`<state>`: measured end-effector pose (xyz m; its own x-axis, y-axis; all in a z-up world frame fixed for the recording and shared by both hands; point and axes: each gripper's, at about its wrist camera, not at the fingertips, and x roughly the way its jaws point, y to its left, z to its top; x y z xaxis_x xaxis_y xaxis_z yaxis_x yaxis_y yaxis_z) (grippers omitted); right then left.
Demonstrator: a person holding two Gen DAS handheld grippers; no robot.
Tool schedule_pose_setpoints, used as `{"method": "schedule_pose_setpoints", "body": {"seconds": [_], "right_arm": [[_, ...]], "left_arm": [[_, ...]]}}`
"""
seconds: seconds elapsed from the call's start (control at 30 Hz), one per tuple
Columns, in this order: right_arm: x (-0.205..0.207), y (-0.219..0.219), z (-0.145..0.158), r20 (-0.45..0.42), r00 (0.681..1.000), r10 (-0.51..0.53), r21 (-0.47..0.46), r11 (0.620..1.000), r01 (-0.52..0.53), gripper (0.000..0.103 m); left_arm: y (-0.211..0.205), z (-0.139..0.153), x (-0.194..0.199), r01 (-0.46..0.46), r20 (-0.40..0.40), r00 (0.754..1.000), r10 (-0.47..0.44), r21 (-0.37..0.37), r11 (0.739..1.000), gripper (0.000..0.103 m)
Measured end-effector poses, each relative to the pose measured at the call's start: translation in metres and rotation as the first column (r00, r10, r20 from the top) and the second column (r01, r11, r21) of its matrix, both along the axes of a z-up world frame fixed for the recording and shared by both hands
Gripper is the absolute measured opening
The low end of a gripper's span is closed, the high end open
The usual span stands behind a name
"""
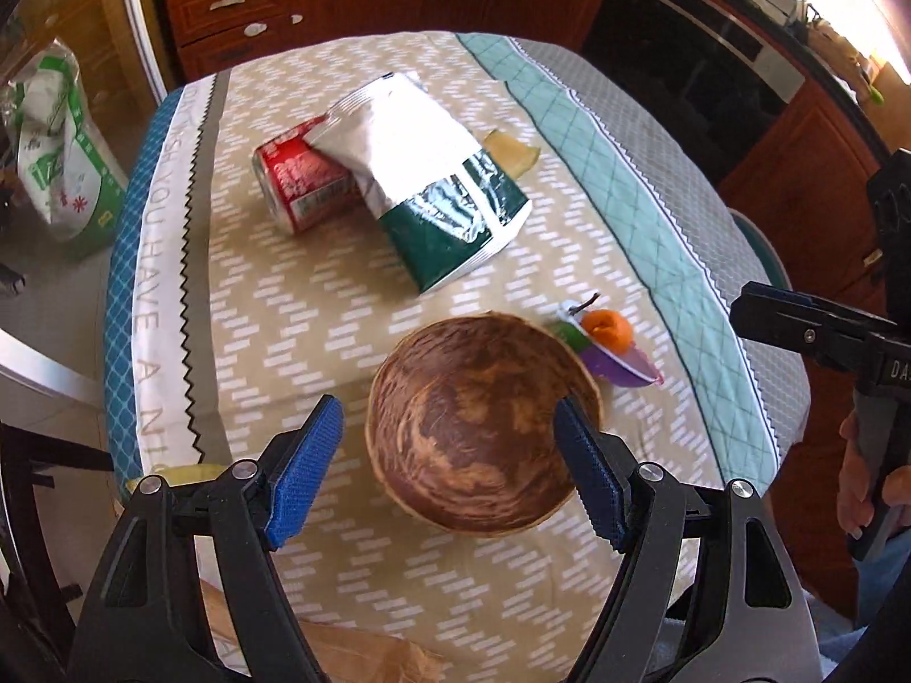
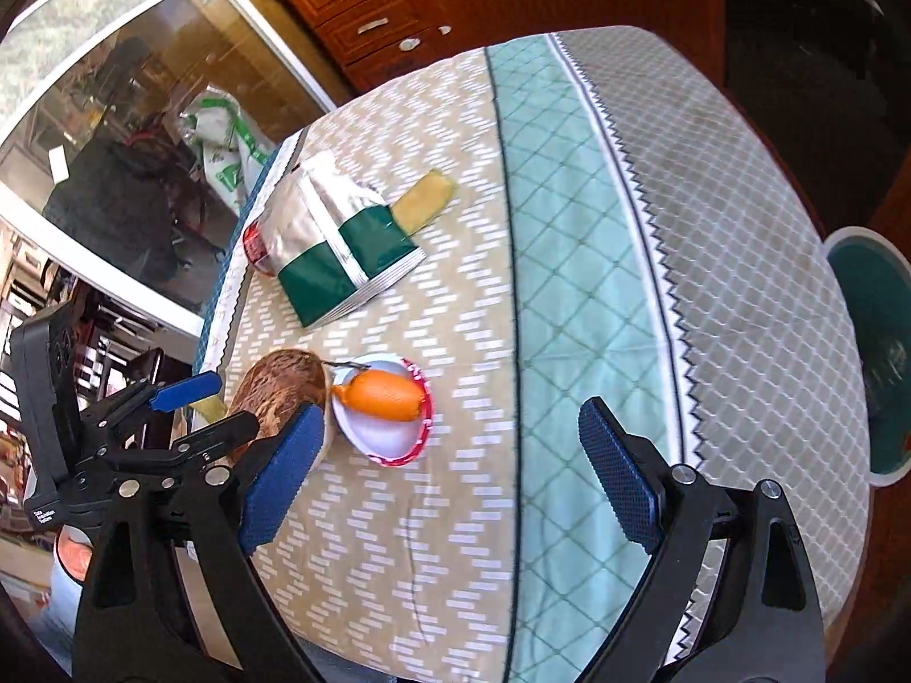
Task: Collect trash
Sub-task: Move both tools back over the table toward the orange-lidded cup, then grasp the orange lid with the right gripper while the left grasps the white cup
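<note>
Both tools hang over the round table (image 1: 273, 296) with nothing in either: the left gripper (image 1: 450, 472) has its blue pads spread wide above the coconut shell (image 1: 478, 427), the right gripper (image 2: 455, 484) is spread just as wide over bare cloth, its pads touching nothing. The trash sits in two clumps. Far across the cloth, the foil snack bag (image 1: 421, 171) lies slumped over the red can (image 1: 302, 182), a pale peel strip (image 1: 509, 152) poking out behind. That bag looks light, crinkly and slippery; I'd pinch its flat sealed edge. Its long axis runs from the silver far end down to the green near-right end. The can lies on its side, stiff but probably dentable, best gripped across its body. Nearer, the shell looks rigid, mouth up, best taken at the rim. Just right of it, an orange scrap (image 2: 381, 395) lies soft in a small lid (image 2: 376, 438).
</note>
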<state>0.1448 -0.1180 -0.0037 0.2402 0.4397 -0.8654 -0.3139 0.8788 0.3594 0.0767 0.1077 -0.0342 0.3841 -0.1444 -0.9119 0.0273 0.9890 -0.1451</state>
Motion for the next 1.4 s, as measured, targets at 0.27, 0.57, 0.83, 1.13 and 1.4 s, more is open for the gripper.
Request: {"method": "schedule_pose_setpoints", "body": {"seconds": [0.27,0.57,0.83,1.13,1.4], "right_arm": [[0.002,0.04,-0.01,-0.034,0.998,0.054,-0.021,0.998,-0.054,0.057],[0.002,0.099,-0.015,0.009,0.98,0.198,-0.07,0.978,-0.197,0.026],[0.012,0.077,-0.01,0.04,0.992,0.123,-0.052,0.991,-0.12,0.003],[0.029,0.01,-0.007,0.031,0.999,-0.033,-0.041,0.999,0.035,0.003],[0.03,-0.024,-0.009,0.013,0.995,-0.094,0.0,0.996,0.094,0.003]], "left_arm": [[0.009,-0.011,0.004,0.016,-0.002,1.0,-0.016,-0.006,1.0,0.077],[0.023,-0.013,0.008,-0.011,0.006,1.0,0.011,-0.051,0.999,0.077],[0.02,-0.013,0.012,0.013,0.004,1.0,-0.013,-0.062,0.998,0.077],[-0.018,-0.001,0.027,0.116,0.032,0.993,-0.114,-0.069,0.991,0.077],[-0.056,-0.004,0.056,0.246,0.042,0.968,-0.246,-0.008,0.969,0.077]]}}
